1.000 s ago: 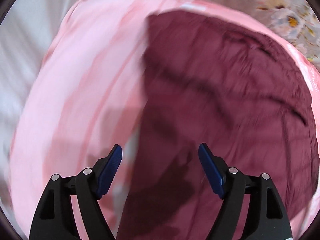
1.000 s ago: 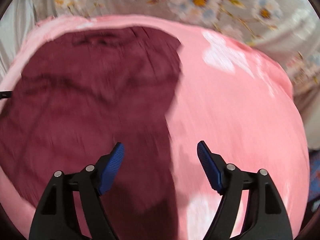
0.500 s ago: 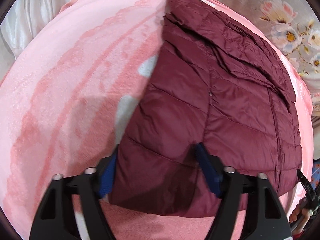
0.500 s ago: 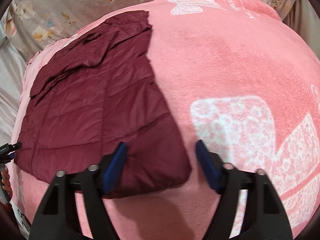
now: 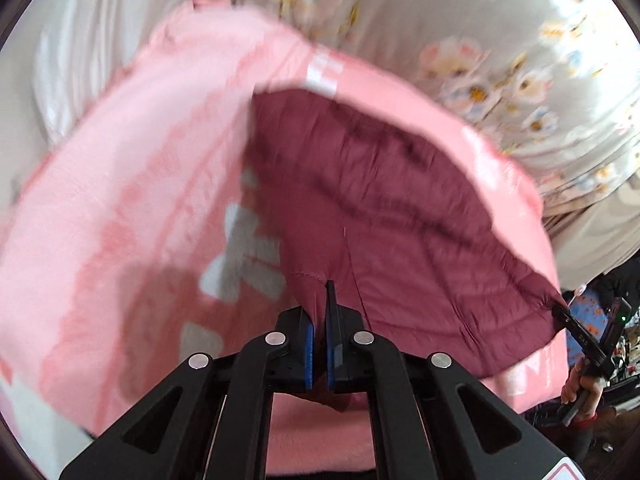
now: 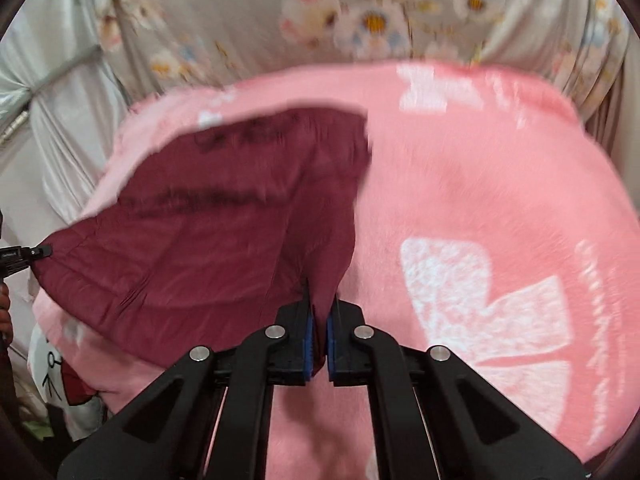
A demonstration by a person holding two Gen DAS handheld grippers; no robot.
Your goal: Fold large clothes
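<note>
A maroon quilted jacket lies on a pink blanket, its near hem lifted. My left gripper is shut on the hem's left corner. My right gripper is shut on the hem's right corner of the jacket. Each gripper also shows in the other's view: the right gripper's tip pinches the far corner, the left gripper's tip does the same. The far collar end still rests on the blanket. Both views are motion-blurred.
A floral grey sheet and white draped fabric hang behind the bed. A white cartoon-print item lies at the blanket's left edge. The person's hand holds the right gripper's handle beside clutter at the far right.
Both grippers went from open over the hem to shut on its corners. They have lifted the near hem off the blanket, and the views have tilted up toward the curtain.
</note>
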